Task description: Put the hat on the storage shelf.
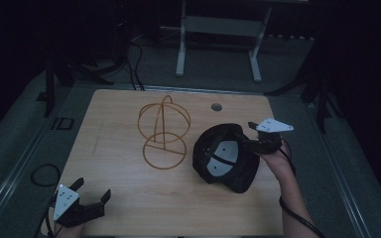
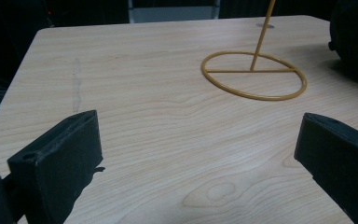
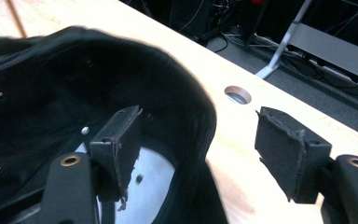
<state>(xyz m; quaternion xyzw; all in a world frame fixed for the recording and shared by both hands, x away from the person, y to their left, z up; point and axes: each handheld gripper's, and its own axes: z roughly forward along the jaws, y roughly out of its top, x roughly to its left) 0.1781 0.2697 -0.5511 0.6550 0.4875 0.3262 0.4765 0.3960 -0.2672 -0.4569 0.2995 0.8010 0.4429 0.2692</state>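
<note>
around the cap's rim, your right gripper point(image 3: 200, 154) has one jaw inside the black cap point(image 1: 224, 157) and the other outside over bare wood, the edge between them. the pads stand apart from the fabric on both sides, so the jaws are fairly wide and nothing is pinched yet. the cap lies upside down on the table point(image 1: 129, 208), its opening and pale inner lining facing up, and your right hand point(image 1: 276, 157) sits just to the right of it.

left of the cap, near but not touching it, stands the gold wire stand point(image 1: 163, 133), upright and bare, its ring base flat on the wood. beyond the cap, a small round hole point(image 1: 217, 106) shows in the tabletop.

well to the left of the cap, at the near corner, your left gripper point(image 2: 200, 154) rests with jaws wide and nothing between them.

by my reading, you are at the very start: the cap is reached but not gripped. closing on the rim, lifting, and setting the cap over the stand all remain, if the stand is where it belongs.
</note>
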